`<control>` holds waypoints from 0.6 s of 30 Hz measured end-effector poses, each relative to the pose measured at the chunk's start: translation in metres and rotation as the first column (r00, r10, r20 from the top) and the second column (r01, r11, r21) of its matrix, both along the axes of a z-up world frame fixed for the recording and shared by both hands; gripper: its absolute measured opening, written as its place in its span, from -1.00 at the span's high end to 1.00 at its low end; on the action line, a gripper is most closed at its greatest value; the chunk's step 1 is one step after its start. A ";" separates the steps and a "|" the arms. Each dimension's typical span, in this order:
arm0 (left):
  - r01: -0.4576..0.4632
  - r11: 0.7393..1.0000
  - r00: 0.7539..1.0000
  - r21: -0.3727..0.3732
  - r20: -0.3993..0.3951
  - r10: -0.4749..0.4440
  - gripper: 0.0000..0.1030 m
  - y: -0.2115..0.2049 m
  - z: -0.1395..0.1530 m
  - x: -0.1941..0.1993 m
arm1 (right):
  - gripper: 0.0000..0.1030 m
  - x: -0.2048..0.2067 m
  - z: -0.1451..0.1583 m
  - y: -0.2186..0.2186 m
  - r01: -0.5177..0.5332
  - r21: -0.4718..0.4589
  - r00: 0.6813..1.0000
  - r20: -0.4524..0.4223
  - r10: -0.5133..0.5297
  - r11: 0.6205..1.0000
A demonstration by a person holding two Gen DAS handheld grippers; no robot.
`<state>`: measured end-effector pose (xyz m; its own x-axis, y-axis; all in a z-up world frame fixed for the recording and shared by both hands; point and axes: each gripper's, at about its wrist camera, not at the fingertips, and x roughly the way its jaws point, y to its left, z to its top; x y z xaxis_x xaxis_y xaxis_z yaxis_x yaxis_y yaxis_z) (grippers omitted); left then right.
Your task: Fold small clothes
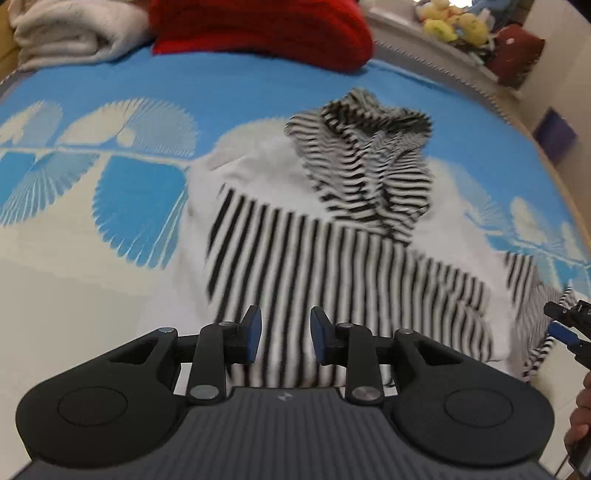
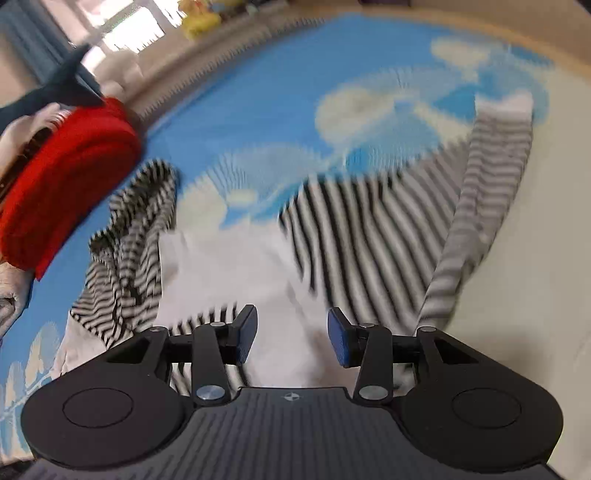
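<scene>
Both claws, left [image 1: 286, 334] and right [image 2: 291, 336], gape empty over the striped garment [image 1: 332, 258]; only the right view, blurred, shows its sleeve [image 2: 480, 206].

a blue and cream patterned bedspread [image 1: 240, 85] covers the surface. at its far edge lie a red knit [image 1: 258, 29], a cream blanket [image 1: 70, 33] and yellow plush toys [image 1: 454, 24].

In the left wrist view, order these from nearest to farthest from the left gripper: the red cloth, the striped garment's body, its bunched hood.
1. Striped garment's body, directly ahead of the left gripper.
2. Bunched hood, beyond, slightly right.
3. Red cloth, far edge, top centre.
</scene>
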<state>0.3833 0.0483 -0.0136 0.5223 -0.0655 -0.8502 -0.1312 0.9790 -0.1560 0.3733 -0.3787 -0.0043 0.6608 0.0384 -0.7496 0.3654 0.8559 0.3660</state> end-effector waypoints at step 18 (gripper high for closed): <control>0.041 0.999 0.999 0.003 -0.023 -0.040 0.38 -0.028 -0.009 0.018 | 0.31 0.030 -0.032 -0.166 0.317 -0.001 0.944 0.097 -0.315 0.948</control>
<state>0.4015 0.0205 -0.0230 0.4997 -0.0829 -0.8622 -0.0949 0.9842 -0.1496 0.4033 -0.5445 -0.0365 0.7048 -0.1959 -0.6818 0.5825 0.7083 0.3987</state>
